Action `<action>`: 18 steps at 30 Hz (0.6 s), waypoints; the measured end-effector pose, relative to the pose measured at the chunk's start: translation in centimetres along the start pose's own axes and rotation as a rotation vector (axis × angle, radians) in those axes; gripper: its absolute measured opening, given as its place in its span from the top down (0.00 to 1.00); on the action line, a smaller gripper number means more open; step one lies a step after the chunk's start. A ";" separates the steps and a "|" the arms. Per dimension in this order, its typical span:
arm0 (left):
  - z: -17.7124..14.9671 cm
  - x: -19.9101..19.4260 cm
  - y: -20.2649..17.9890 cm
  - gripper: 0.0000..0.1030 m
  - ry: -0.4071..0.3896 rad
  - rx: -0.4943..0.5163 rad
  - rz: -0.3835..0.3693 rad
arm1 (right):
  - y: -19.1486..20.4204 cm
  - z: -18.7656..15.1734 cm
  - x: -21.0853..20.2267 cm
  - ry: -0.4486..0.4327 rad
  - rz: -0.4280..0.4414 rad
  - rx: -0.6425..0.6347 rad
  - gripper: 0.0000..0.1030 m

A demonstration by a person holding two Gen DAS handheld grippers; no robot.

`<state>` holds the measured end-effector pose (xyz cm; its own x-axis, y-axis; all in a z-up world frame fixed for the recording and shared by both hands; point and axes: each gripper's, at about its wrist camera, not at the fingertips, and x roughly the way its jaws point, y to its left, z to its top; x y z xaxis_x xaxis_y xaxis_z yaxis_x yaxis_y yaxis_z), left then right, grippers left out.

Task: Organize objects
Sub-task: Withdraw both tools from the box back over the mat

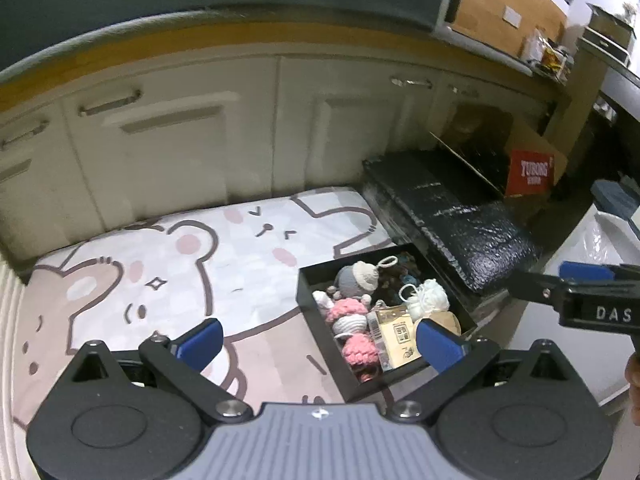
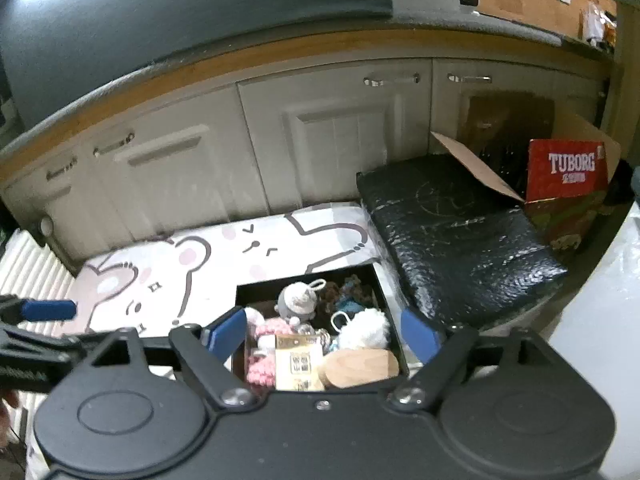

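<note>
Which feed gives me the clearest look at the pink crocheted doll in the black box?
Left wrist view: the pink crocheted doll lies nearly whole in the open black box, between the wide-open left gripper's fingers. In the right wrist view, the doll is mostly hidden by the open right gripper's blue finger and a tan paper packet.

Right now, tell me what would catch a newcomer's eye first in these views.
A black box crammed with small knitted toys sits on a cartoon bear mat, with a pink knitted doll at its near left. To the box's right lies a shiny black cushion, and beyond it stands a red Tuborg carton against the white cabinets.
</note>
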<state>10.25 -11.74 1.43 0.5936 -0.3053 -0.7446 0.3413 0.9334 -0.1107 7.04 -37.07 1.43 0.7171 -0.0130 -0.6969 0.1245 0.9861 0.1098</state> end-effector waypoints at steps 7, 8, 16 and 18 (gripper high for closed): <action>-1.1 -2.2 0.6 0.01 -0.021 -0.029 0.043 | 0.4 -0.9 -2.0 0.006 0.005 -0.007 0.09; -1.3 -2.5 0.6 0.01 -0.023 -0.030 0.054 | 0.4 -1.1 -2.2 0.007 -0.003 -0.010 0.07; -2.6 -3.9 1.2 0.01 -0.026 -0.055 0.130 | 0.3 -2.3 -3.4 0.030 -0.023 -0.026 0.03; -3.0 -4.2 1.4 0.01 -0.023 -0.071 0.116 | 0.4 -2.5 -3.6 0.030 -0.030 -0.030 0.03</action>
<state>6.09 -8.58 2.44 0.6425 -0.1984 -0.7402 0.2176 0.9734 -0.0720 2.77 -36.18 2.25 0.6927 -0.0386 -0.7202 0.1248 0.9899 0.0669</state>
